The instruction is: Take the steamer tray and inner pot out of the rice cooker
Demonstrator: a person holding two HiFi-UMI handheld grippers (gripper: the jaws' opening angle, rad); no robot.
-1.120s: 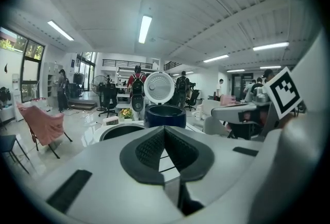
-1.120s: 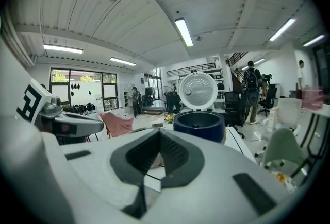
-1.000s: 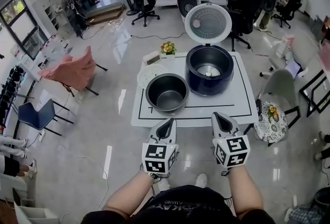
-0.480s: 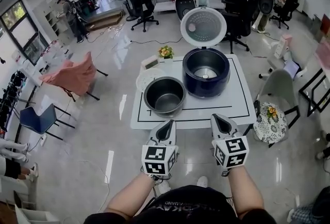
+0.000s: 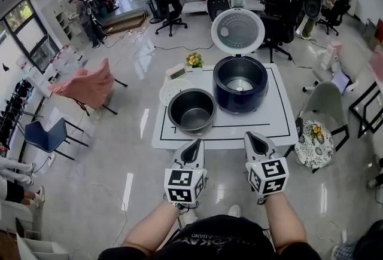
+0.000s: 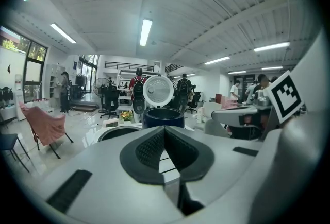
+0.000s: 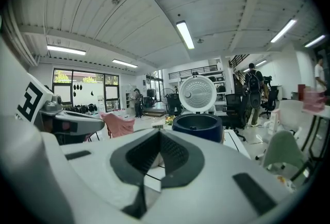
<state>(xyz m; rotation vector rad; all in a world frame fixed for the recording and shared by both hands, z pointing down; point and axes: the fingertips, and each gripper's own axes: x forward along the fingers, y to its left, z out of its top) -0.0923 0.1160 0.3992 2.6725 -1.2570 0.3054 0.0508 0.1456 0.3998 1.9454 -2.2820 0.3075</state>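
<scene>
Nothing on the table (image 5: 281,124) has moved since the earlier frames, and your hands rest at the same place before its near edge; the rice cooker (image 5: 240,100) stands open and looks empty. The inner pot (image 5: 192,110) stands just left of the cooker, with the white steamer tray (image 5: 168,89) partly behind it, so I judge both are already out. The pot lies straight ahead of your left gripper (image 5: 192,145), the nearer one, and both it and the right gripper (image 5: 257,138) have jaws pressed together on nothing.

Light: bright and even, from ceiling tube lamps (image 6: 146,31) and windows (image 5: 18,20).
Glare: white streaks on the glossy floor (image 5: 128,186).
Edges: fisheye bending; black vignette in the 2 gripper views.
</scene>
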